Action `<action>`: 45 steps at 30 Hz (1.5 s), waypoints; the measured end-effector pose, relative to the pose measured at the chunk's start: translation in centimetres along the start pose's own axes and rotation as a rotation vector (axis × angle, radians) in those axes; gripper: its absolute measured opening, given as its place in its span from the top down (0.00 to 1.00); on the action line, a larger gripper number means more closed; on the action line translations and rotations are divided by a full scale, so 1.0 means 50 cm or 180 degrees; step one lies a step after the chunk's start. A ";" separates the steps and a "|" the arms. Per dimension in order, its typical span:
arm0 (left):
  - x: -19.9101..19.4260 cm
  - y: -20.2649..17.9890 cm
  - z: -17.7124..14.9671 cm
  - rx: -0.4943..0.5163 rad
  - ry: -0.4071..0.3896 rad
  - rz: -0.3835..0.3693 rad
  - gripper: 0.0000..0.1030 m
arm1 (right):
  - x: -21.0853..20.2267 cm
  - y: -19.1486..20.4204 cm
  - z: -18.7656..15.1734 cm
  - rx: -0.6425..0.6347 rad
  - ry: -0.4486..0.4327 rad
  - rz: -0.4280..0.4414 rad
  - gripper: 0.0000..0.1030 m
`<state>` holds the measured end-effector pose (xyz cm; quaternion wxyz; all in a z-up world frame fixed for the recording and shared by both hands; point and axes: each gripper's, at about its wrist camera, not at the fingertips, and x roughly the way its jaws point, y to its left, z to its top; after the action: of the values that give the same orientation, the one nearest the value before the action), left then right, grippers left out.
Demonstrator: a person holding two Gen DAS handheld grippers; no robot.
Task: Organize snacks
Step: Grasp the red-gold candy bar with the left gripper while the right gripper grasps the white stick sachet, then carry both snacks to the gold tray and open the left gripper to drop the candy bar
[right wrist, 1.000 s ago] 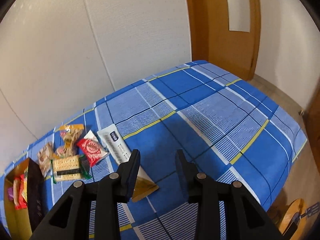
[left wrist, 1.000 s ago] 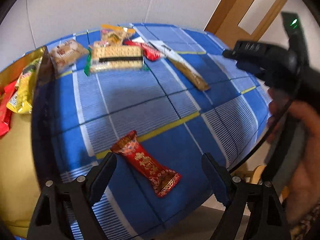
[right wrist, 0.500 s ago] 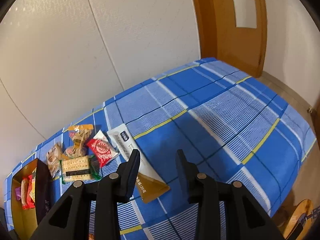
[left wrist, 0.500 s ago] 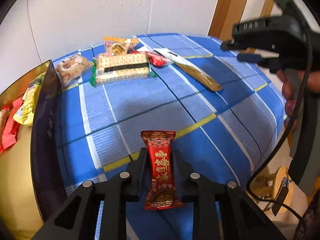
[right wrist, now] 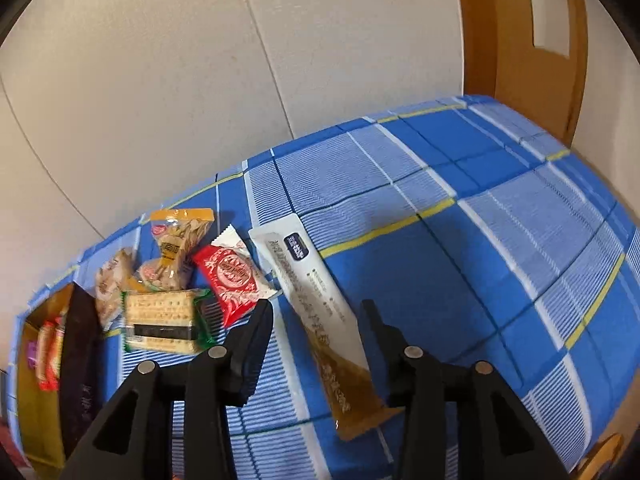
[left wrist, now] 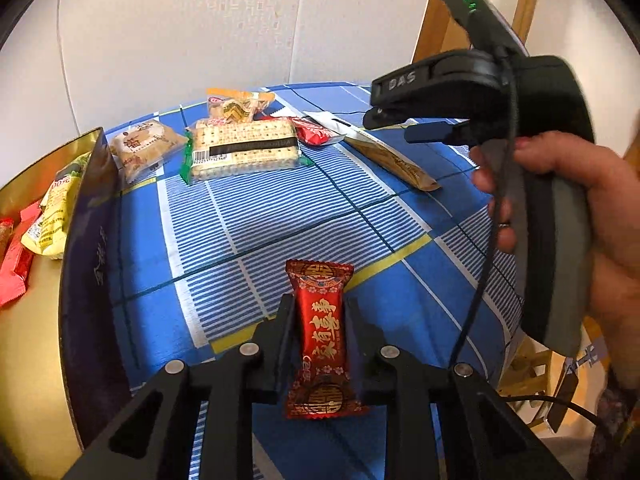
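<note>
The left claw is gripping a red candy between its fingers, wrapper standing lengthwise above the blue checked table. This looks like the carry step: next the candy needs swinging left over the gold box, which is already holding other packets, and releasing inside. The right claw is hanging open and empty above a long white sachet. Farther off, a cracker pack and other snacks are lying near the wall.
</note>
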<state>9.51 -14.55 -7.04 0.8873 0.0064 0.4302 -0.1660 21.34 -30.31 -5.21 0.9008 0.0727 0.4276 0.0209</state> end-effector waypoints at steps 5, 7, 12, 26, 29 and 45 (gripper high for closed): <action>-0.001 -0.003 -0.003 0.0055 -0.0029 0.0021 0.77 | 0.045 -0.014 -0.002 0.0028 0.0178 -0.0001 0.57; 0.000 0.000 -0.003 0.0028 -0.0032 -0.0002 0.77 | 0.045 -0.028 -0.004 0.0099 0.0130 0.0088 0.57; -0.002 -0.001 -0.006 0.0018 -0.0058 0.0003 0.77 | 0.040 -0.019 -0.014 -0.0022 0.0108 0.0048 0.61; -0.005 -0.001 -0.005 0.0030 -0.0039 -0.0017 0.79 | 0.012 0.034 -0.028 -0.0345 0.0187 -0.0327 0.79; -0.009 0.005 -0.008 -0.0003 -0.0044 -0.0054 0.79 | -0.012 0.012 -0.029 -0.0057 0.0157 -0.0210 0.79; -0.076 0.001 -0.047 -0.0158 -0.0190 -0.0370 0.79 | -0.018 -0.033 -0.032 0.0578 0.0257 0.0291 0.79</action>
<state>5.57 -13.04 -5.60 0.8885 -0.0455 0.4071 -0.2067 19.49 -31.85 -5.78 0.8707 0.1727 0.4598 0.0260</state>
